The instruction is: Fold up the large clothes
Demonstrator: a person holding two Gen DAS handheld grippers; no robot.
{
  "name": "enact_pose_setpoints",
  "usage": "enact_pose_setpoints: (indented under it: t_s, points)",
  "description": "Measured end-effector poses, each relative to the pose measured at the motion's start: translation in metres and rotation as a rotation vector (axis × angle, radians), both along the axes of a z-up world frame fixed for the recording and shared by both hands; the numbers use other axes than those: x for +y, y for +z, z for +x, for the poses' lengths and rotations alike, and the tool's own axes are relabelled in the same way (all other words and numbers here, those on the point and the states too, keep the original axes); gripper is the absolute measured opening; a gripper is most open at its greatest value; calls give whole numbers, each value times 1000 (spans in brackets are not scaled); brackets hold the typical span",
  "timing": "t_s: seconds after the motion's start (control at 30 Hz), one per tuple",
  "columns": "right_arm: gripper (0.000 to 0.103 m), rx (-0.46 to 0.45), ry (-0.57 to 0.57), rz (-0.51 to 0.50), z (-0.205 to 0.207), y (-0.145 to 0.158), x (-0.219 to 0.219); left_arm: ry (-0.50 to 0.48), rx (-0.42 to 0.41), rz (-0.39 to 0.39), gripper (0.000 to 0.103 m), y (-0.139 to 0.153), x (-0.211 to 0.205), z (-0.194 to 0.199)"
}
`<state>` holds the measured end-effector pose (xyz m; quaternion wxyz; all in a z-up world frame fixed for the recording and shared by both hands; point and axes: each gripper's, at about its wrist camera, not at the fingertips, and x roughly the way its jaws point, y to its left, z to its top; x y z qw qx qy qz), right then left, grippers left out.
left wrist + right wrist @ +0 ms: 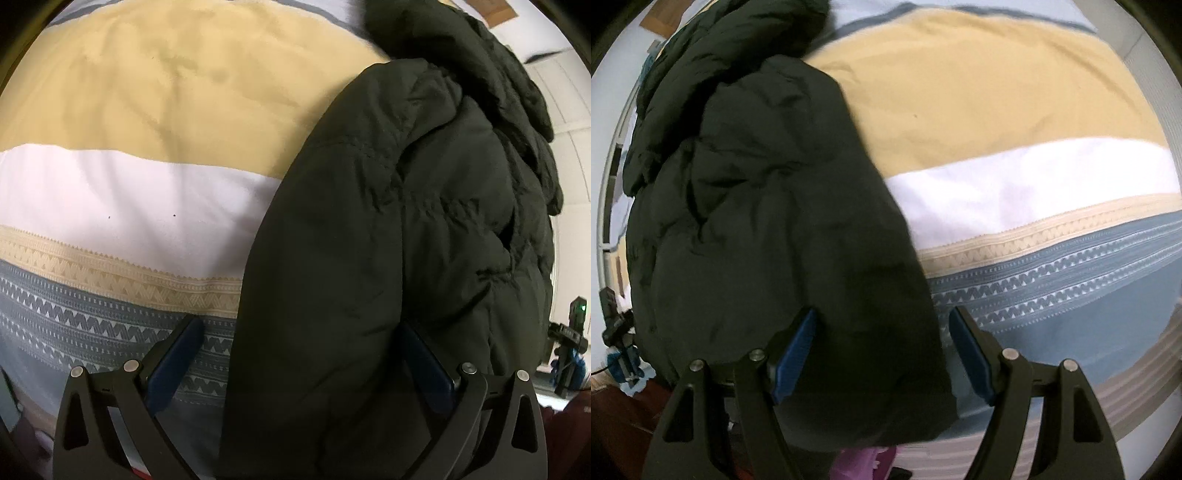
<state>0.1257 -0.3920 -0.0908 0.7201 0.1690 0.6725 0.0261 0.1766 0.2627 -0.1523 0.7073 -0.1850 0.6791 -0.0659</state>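
Presently, a dark green padded jacket point(388, 240) lies on a bed whose striped cover point(147, 110) carries it. The cover runs in bands: mustard yellow, white, a pale yellow zigzag border and a grey-blue patterned band toward the near edge.

Left wrist view: the jacket occupies the right part of the cover, its bulk heaped toward the far right corner and one rounded, quilted panel reaching down to the near edge. The left gripper point(301, 358) points steeply down with its jaws spread wide. The near end of the jacket panel sits between the blue pads point(173, 365); the left pad stands clear of the cloth over the grey-blue band, so nothing is clamped. Whether the right pad touches the fabric cannot be told. At the right edge of this view stands a dark device with a green light point(576, 328).

Right wrist view: the jacket point(757, 221) fills the left part of the cover, its hem hanging past the near edge. The right gripper point(886, 350) also points down, jaws parted. The jacket's lower edge lies between the blue pads point(796, 354); the left pad is against or just beside the cloth, the right pad stands apart from it over the blue band. No grip is evident. A pink-purple item point(864, 461) shows beneath the hem.
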Motion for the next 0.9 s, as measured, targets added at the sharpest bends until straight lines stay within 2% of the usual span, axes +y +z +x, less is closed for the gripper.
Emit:
enact_pose_setpoints:
  t_s: [0.07, 0.13, 0.3, 0.5, 0.6, 0.63, 0.7, 0.77, 0.8, 0.83, 0.87, 0.9]
  points:
    - [80, 6, -20, 39, -4, -11, -6, 19, 19, 19, 102, -2, -5, 0]
    - [83, 3, -36, 70, -10, -17, -7, 42, 42, 32, 102, -2, -9, -1]
    - [83, 31, -76, 186, -30, -30, -9, 84, 89, 23, 102, -2, -26, -8]
    - [83, 68, -103, 278, -45, -39, -11, 116, 120, -38, 101, -4, -40, -31]
    - [82, 88, -111, 316, -43, -39, -9, 149, 130, -91, 84, -5, -43, -40]
    - [80, 92, -108, 326, -32, -47, -12, 165, 135, -120, 74, -6, -45, -44]
    - [65, 101, -97, 360, -34, -46, -8, 188, 139, -163, 61, -6, -48, -52]
    - [38, 101, -96, 391, -35, -44, -4, 204, 138, -201, 40, -4, -52, -58]
    - [33, 100, -90, 402, -33, -35, -6, 210, 136, -211, 34, -1, -55, -59]
    - [25, 96, -80, 409, -31, -33, 1, 212, 127, -222, 22, 3, -59, -60]
    - [18, 89, -71, 418, -30, -29, 4, 203, 120, -221, 15, 8, -58, -63]
    - [16, 80, -60, 422, -28, -25, 7, 190, 110, -221, 13, 14, -64, -61]
